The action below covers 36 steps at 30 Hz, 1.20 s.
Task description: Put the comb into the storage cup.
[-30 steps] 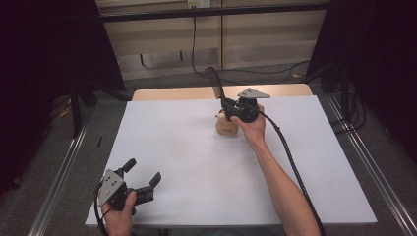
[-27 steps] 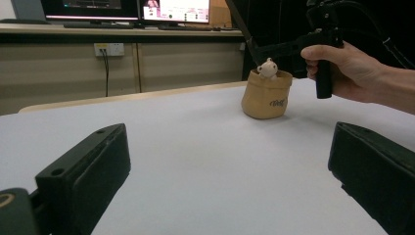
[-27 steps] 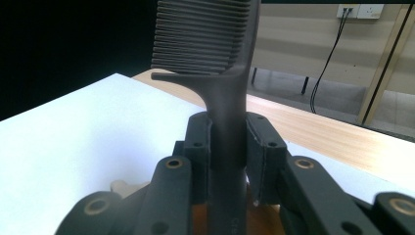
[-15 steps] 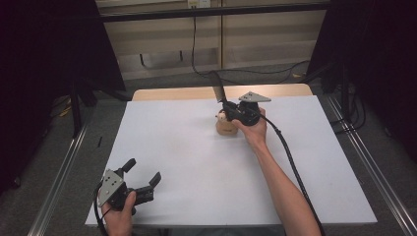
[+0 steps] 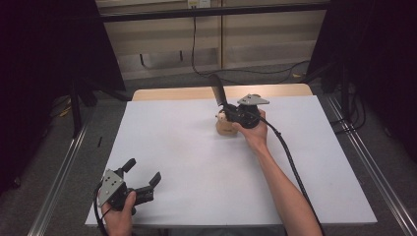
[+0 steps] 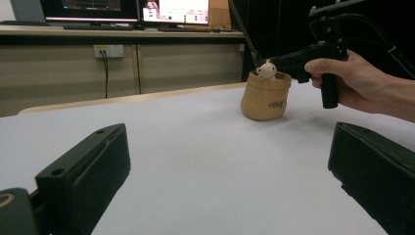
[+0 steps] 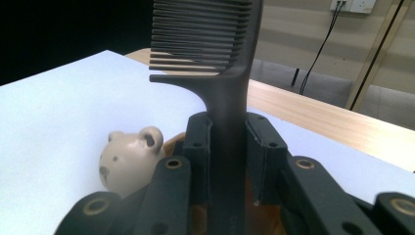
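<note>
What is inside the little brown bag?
A small cream bear head pokes out of the top of the brown bag. The right hand-held gripper holds a black comb right above it. The bag's wall hides whatever lies deeper inside.

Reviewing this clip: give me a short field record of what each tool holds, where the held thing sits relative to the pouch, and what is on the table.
right tool: shut on the handle of a black comb, teeth end pointing up
left tool: open, nothing between its jaws, near the table's front left corner
pouch: small tan fabric pouch standing upright on the white table
bear figure: cream, head poking out of the pouch top
comb versus pouch: right tool sits just above the pouch; whether the comb's lower end is inside cannot be told
</note>
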### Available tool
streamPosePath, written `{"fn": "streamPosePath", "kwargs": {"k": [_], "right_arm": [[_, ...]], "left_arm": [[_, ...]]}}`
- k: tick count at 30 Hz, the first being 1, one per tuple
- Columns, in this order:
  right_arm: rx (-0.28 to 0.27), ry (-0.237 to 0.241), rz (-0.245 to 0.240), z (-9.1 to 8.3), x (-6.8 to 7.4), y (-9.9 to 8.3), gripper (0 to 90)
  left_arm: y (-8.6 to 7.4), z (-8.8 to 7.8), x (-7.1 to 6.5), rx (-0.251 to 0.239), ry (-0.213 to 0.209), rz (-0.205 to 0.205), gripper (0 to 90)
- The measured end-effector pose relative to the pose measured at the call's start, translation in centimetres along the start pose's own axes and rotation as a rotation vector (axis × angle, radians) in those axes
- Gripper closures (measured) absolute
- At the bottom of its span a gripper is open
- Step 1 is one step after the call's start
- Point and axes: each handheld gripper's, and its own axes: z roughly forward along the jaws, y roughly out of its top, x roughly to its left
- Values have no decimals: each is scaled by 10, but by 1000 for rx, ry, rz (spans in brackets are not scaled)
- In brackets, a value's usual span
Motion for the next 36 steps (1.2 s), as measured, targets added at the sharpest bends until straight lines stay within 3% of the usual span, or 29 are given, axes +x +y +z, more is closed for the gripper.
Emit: {"fn": "streamPosePath", "kwargs": {"k": [10,14,36], "right_arm": [[2,-5,11,-3,-2,-1,718],[-2,-10,15,-5,-3,1,654],[-22,-4,36,-11,-7,5,505]], "left_arm": [[0,1,0,-1,-3,-5,21],[0,0,0,-2,3,-1,21],[0,1,0,-1,1,-2,21]]}}
